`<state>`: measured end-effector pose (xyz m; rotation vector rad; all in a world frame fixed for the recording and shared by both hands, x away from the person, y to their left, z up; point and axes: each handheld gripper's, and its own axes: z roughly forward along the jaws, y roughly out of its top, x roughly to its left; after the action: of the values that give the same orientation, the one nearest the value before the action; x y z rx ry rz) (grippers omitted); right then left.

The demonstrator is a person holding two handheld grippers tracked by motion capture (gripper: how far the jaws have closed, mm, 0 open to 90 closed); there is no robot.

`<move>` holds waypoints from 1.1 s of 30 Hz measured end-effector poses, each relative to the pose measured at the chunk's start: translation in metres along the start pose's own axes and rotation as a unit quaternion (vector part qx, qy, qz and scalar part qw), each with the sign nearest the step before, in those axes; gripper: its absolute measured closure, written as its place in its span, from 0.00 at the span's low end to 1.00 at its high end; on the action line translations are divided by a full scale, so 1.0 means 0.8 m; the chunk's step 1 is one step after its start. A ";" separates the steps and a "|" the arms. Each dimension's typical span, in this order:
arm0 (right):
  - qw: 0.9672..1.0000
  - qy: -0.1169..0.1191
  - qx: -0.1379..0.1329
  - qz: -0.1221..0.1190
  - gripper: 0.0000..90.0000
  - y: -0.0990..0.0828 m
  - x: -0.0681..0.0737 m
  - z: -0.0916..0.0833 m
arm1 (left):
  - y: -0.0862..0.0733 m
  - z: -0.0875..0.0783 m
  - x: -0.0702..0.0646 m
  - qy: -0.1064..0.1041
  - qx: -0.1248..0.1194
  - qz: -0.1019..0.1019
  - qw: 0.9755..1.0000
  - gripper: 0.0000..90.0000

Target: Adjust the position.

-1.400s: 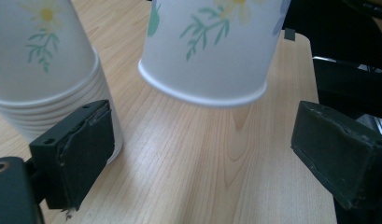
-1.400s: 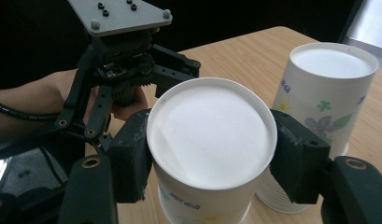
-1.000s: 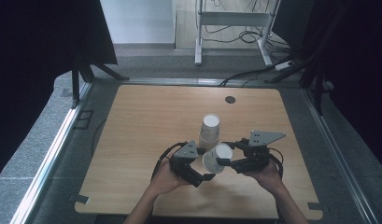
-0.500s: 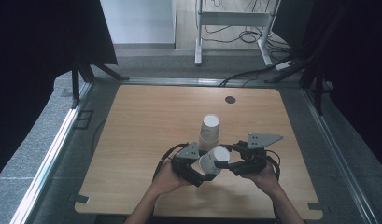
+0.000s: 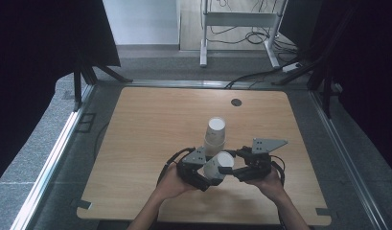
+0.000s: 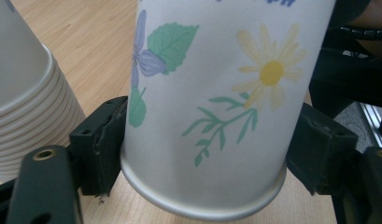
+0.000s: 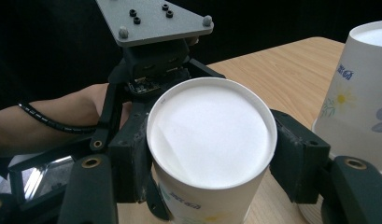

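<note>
I had a single paper cup (image 5: 217, 167) held off the tabletop (image 5: 136, 143) near its front edge, just in front of the upside-down cup stack (image 5: 215, 136). My left tongs (image 5: 199, 171) were clamped across its wall near the rim, and my right tongs (image 5: 234, 168) gripped it near the closed base. Its long axis lay roughly level, base toward my right. Squeezing from both ends could have crushed or twisted the thin paper.

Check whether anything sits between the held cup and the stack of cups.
Nothing visible does. The single cup, held between both grippers, left gripper and right gripper, sits just in front of the upside-down cup stack, with bare table around them.
</note>
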<state>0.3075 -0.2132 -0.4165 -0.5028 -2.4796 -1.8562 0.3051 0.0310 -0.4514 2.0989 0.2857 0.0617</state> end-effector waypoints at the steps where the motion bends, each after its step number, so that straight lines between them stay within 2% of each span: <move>1: 1.000 0.000 0.000 0.001 0.40 -0.001 0.000 0.000 | 0.000 0.000 0.000 0.000 0.001 0.000 1.000 0.25; 11: 1.000 0.005 0.017 0.004 0.38 -0.002 -0.004 0.002 | 0.000 0.000 0.000 0.005 0.026 0.010 1.000 0.28; 12: 1.000 0.002 0.026 0.004 0.31 -0.001 -0.004 0.005 | -0.001 0.000 0.000 0.006 0.030 0.012 0.999 0.29; 13: 1.000 0.002 0.026 0.004 0.31 -0.001 -0.004 0.005 | -0.001 0.000 -0.001 0.010 0.037 0.015 0.999 0.29; 14: 0.999 -0.005 0.038 0.000 0.28 0.000 -0.003 0.006 | -0.001 0.000 -0.001 0.013 0.042 0.019 0.999 0.29; 16: 0.999 -0.008 0.042 -0.002 0.26 0.001 -0.003 0.006 | -0.001 -0.001 -0.001 0.015 0.051 0.025 0.998 0.29; 22: 0.997 -0.013 0.070 -0.012 0.23 0.011 -0.001 0.000 | -0.002 -0.001 -0.002 0.018 0.054 0.022 0.998 0.29; 26: 0.993 -0.019 0.118 -0.026 0.23 0.022 0.001 -0.003 | -0.002 -0.001 -0.001 0.019 0.059 0.024 0.998 0.29; 28: 0.988 -0.023 0.146 -0.034 0.23 0.029 0.001 -0.002 | -0.002 0.000 -0.001 0.018 0.062 0.027 0.998 0.29; 29: 0.984 -0.027 0.171 -0.042 0.24 0.035 0.002 0.000 | -0.001 0.000 -0.001 0.019 0.062 0.027 0.998 0.29; 30: 0.984 -0.027 0.171 -0.042 0.24 0.035 0.002 0.000 | -0.001 0.000 -0.001 0.019 0.063 0.028 0.997 0.29; 31: 0.979 -0.026 0.195 -0.045 0.24 0.041 0.002 0.003 | -0.001 0.001 -0.002 0.020 0.061 0.026 0.998 0.29; 32: 0.977 -0.028 0.207 -0.049 0.24 0.044 0.003 0.005 | 0.000 0.001 -0.002 0.020 0.062 0.028 0.998 0.29; 33: 0.977 -0.028 0.207 -0.049 0.24 0.044 0.003 0.005 | 0.000 0.001 -0.002 0.020 0.063 0.028 0.997 0.29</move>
<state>0.3152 -0.2003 -0.3843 -0.4258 -2.8632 -1.3016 0.3036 0.0300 -0.4517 2.2322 0.2604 0.1227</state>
